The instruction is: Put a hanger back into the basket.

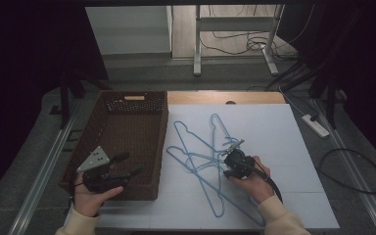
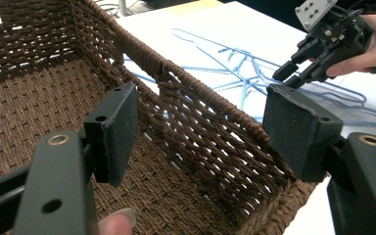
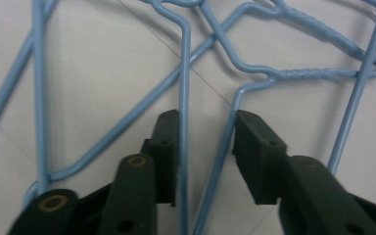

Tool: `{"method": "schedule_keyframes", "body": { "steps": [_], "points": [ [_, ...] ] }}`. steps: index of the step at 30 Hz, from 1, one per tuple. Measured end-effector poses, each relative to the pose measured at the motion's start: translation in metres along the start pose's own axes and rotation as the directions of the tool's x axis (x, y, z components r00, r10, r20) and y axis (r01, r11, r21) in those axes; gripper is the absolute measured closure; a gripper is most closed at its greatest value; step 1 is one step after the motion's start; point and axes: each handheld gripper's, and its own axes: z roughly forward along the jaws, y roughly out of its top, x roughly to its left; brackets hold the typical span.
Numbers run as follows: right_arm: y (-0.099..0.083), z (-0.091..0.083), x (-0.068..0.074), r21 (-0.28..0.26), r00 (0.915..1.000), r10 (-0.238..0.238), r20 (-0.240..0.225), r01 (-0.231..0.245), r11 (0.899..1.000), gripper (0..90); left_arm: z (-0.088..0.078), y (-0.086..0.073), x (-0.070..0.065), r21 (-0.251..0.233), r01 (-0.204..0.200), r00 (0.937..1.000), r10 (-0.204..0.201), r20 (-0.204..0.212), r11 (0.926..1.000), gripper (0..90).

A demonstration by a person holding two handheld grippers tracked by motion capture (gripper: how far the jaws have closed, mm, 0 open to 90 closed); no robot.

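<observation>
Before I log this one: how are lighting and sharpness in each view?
High view: dim overall, surroundings nearly black, the white table the brightest area, blue wire hangers legible. Left gripper view: the woven basket sharp, its near jaws soft, light glowing through the weave. Right gripper view: even light, little shadow, the hangers and the right gripper slightly soft.

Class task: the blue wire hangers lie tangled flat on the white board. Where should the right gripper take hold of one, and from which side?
Judging by the pose, take a straight wire run of the blue hangers, where the right gripper already straddles two wires. Come from above, jaws across the wire: it lies flat on the white board, so thin wire offers no side grip. Avoid the tangled necks.
</observation>
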Motion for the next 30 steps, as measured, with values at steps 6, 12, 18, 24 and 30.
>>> {"method": "schedule_keyframes", "body": {
  "steps": [6,12,18,24,30],
  "points": [
    [-0.001,-0.002,-0.004,-0.012,0.9994,0.017,0.029,-0.017,1.0,82.2,0.0,0.0,0.0,0.0,0.0,1.0,0.0,-0.001,1.0,30.2],
    [-0.001,-0.006,-0.003,-0.037,0.9994,0.014,0.033,-0.013,0.999,85.9,0.0,0.0,0.0,0.0,0.0,1.0,0.0,-0.001,1.0,30.2],
    [-0.003,-0.012,-0.007,-0.071,0.9994,0.023,0.025,-0.022,0.997,86.7,-0.001,0.0,0.001,-0.003,-0.001,1.0,0.001,-0.003,1.0,30.2],
    [-0.004,-0.021,-0.011,-0.109,0.9993,0.034,0.014,-0.032,0.994,86.9,-0.001,0.0,0.0,-0.004,-0.002,1.0,0.002,-0.004,1.0,30.2],
    [-0.008,-0.045,-0.022,-0.209,0.9975,0.07,0.003,-0.068,0.975,87.1,-0.002,0.001,0.0,-0.01,-0.002,1.0,0.002,-0.009,0.9999,30.3]
  ]
}}
